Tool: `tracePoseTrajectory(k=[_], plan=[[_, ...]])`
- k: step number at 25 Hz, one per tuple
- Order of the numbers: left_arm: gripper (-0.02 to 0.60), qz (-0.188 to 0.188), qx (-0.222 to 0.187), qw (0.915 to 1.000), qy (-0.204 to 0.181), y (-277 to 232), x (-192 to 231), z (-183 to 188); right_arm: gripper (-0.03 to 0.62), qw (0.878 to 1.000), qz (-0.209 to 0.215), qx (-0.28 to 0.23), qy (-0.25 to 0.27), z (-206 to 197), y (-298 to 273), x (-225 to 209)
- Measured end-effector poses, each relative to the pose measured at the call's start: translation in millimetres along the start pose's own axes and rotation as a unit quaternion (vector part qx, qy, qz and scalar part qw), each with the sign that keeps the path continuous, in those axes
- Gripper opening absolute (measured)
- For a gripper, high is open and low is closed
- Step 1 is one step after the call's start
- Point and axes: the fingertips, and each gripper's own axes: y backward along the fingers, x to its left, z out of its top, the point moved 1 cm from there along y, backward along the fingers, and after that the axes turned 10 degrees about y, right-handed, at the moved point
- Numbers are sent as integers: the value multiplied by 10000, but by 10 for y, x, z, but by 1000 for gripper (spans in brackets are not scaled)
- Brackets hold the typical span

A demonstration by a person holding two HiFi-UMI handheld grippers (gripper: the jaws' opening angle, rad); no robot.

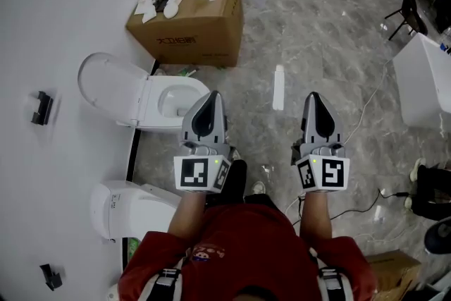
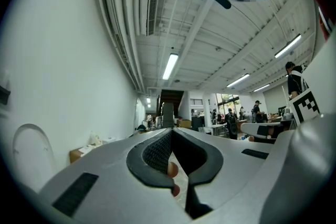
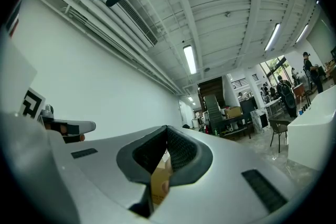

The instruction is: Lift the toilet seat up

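Both grippers are held out ahead of the person and carry nothing. The left gripper (image 1: 211, 96) has its jaws pressed together, and so does the right gripper (image 1: 314, 98).

The white ceramic toilet (image 1: 141, 106) stands at the far left against the wall. Its lid is raised and the white oval toilet seat (image 1: 189, 86) lies down on the bowl. The left gripper's tip shows over the bowl's right edge, apparently not touching it.

**Risks**
- Closed jaws cannot take the seat rim, and smooth plastic may slide off a hooked tip and drop back.
- A second white toilet with its lid closed (image 1: 137, 208), near left, could be mistaken for the target.

**Writing**
- The brown cardboard box (image 1: 194, 25) bears red print, too small to read.
- No brand is legible on either toilet.
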Motion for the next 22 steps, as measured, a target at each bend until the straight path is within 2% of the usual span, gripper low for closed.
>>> tracePoseTrajectory(k=[9, 17, 22], plan=[[9, 157, -112, 9998, -37, -291, 452, 9, 12, 9998, 153, -13, 111, -93, -558, 197], [9, 498, -157, 9984, -234, -704, 1269, 1, 12, 9989, 442, 28, 134, -282, -1463, 614], [9, 745, -231, 9970, 2, -970, 1810, 35, 12, 9979, 629, 55, 169, -387, -2059, 933]])
